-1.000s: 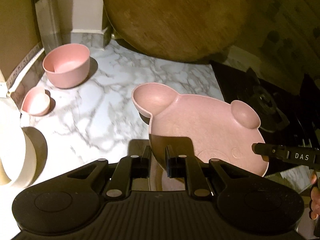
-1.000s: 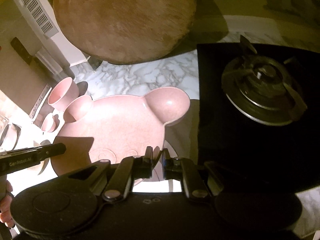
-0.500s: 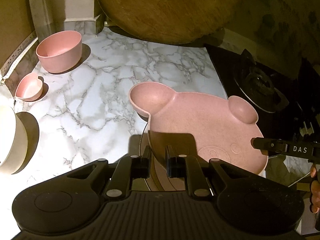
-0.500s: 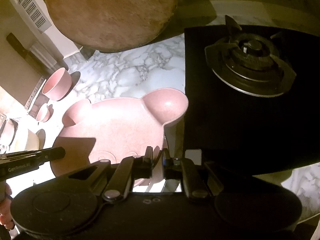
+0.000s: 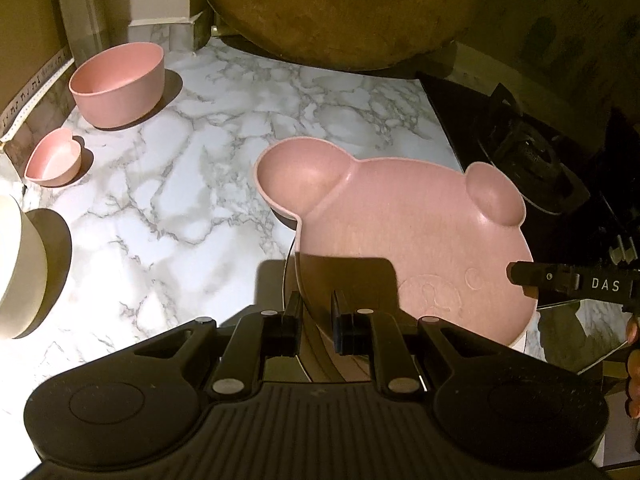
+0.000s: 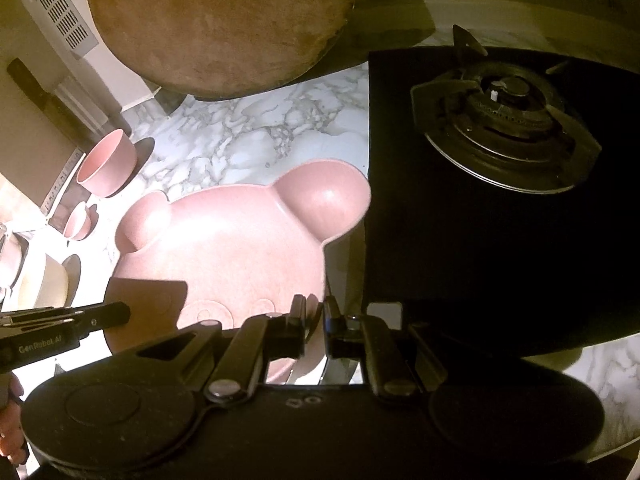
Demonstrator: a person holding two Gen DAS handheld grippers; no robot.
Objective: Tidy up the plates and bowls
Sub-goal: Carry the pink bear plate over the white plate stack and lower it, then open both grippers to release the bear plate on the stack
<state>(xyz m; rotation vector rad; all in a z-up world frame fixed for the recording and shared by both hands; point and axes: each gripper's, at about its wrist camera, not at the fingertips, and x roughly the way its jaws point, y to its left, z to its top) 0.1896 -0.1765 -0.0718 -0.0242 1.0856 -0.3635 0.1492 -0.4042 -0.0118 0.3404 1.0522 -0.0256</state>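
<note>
Both tongs clamp the same bear-shaped pink plate, each on a near part of its rim.

Left wrist view: the left tongs (image 5: pixel 316 312) are narrowed onto the near left edge of the plate (image 5: pixel 404 236), a matte, faintly speckled dish with two rounded ear cups and a face pressed into its floor. The plate hangs over the white, grey-veined marble worktop (image 5: pixel 192 208), tilted toward the camera. Far left of the plate stand a deep round pink bowl (image 5: pixel 118 84) and, nearer, a small heart-shaped pink dish (image 5: pixel 54 158), apart from each other. A cream rounded vessel (image 5: pixel 16 268) sits at the left edge. Behind the plate leans a large round wooden board (image 5: pixel 340 8). At the plate's right rim the right tongs (image 5: pixel 536 276) reach in from the side.

Right wrist view: the right tongs (image 6: pixel 316 316), angled steeply down, pinch the plate (image 6: pixel 240 240) at its near right rim. Right of the plate lies a black hob (image 6: pixel 480 240) with a gas burner (image 6: pixel 504 124). The left tongs (image 6: pixel 116 314) grip the plate's left edge, a hand (image 6: pixel 12 432) below them.
</note>
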